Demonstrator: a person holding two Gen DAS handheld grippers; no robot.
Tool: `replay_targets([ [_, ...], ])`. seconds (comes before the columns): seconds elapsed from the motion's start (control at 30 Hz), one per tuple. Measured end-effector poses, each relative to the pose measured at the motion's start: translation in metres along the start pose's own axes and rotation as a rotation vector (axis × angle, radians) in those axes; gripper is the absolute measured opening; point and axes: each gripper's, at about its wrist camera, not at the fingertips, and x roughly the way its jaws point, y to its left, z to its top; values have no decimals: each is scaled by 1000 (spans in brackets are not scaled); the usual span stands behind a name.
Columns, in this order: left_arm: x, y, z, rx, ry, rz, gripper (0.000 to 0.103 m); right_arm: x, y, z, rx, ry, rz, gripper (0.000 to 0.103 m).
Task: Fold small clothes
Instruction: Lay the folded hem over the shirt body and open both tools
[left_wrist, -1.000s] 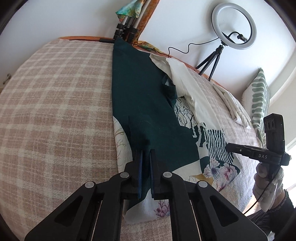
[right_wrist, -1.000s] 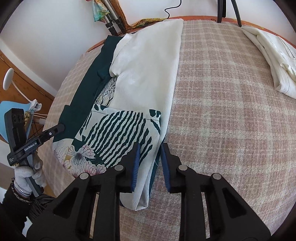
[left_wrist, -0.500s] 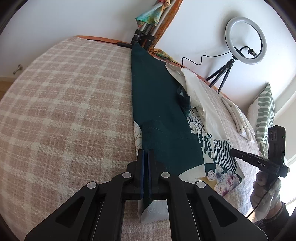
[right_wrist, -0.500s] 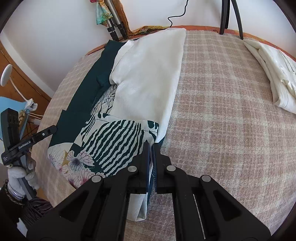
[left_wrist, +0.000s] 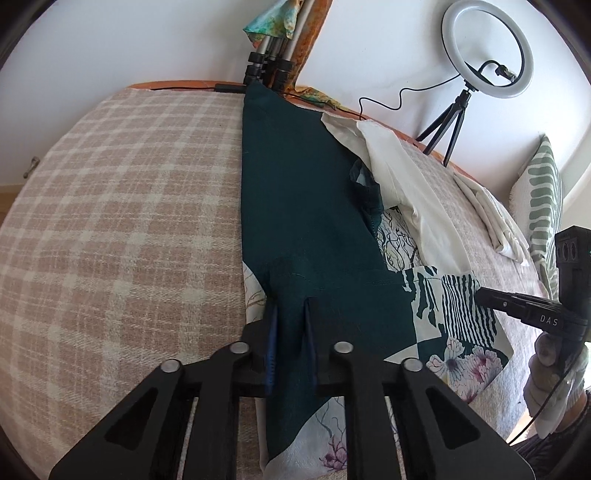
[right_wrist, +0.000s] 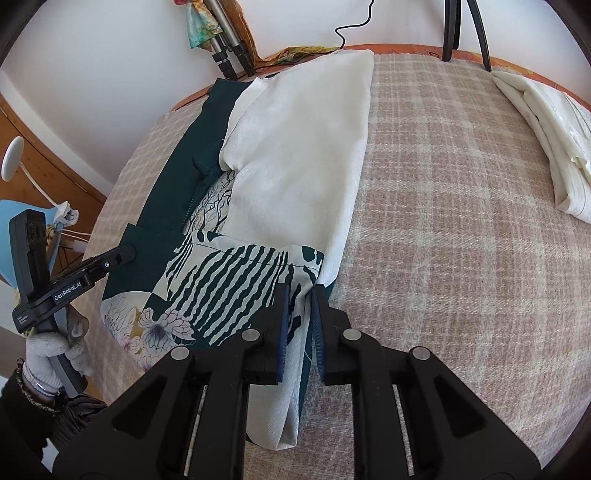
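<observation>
Your left gripper (left_wrist: 290, 332) has the dark green edge of the garment (left_wrist: 306, 206) running between its blue pads (left_wrist: 270, 347), and the fabric bunches there, so it reads as clamped on the cloth. Over on the other side, your right gripper (right_wrist: 299, 321) straddles the cream-and-print hem, jaws easing apart right now with the fold of fabric between them, so judge that corner as barely held, if at all. The garment itself stretches away from both grippers up the plaid bedspread (left_wrist: 129, 221), green panel ahead of your left fingers, cream panel (right_wrist: 303, 147) ahead of your right, with the striped and floral print (right_wrist: 229, 280) lying between the two tools. If you mean to carry this near hem up toward the far end, close the right jaws firmly on both layers first; otherwise one side will likely lag and twist the fold. Lift both corners together, keep them level with each other, and keep the cloth taut between the grippers so the middle doesn't sag. Steer clear of the folded white cloth (right_wrist: 546, 140) well off to the right of your right gripper; it looks finished.
</observation>
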Motion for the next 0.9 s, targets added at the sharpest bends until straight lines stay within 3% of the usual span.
replay_targets([
  [0.17, -10, 3, -2, 0, -48, 10, 2, -5, 10, -4, -57, -37, -55, 7],
  [0.3, -10, 8, -3, -12, -57, 36, 3, 1, 13, -7, -105, -21, -216, 7],
  [0.4, -17, 7, 2, -30, -33, -18, 8, -8, 15, -11, -98, -48, -288, 7],
  [0.5, -41, -11, 1, 28, -101, -39, 12, -29, 33, -21, -131, -117, -170, 7],
  [0.63, -46, -37, -15, 117, -83, -125, 14, -26, 63, -39, -230, -114, -70, 7],
  [0.73, -31, -50, -31, 169, -1, -139, 14, -12, 72, -53, -287, -89, -125, 7],
  [0.9, -19, -42, -48, 180, 61, -57, 14, -12, 55, -67, -281, -62, -138, 8],
])
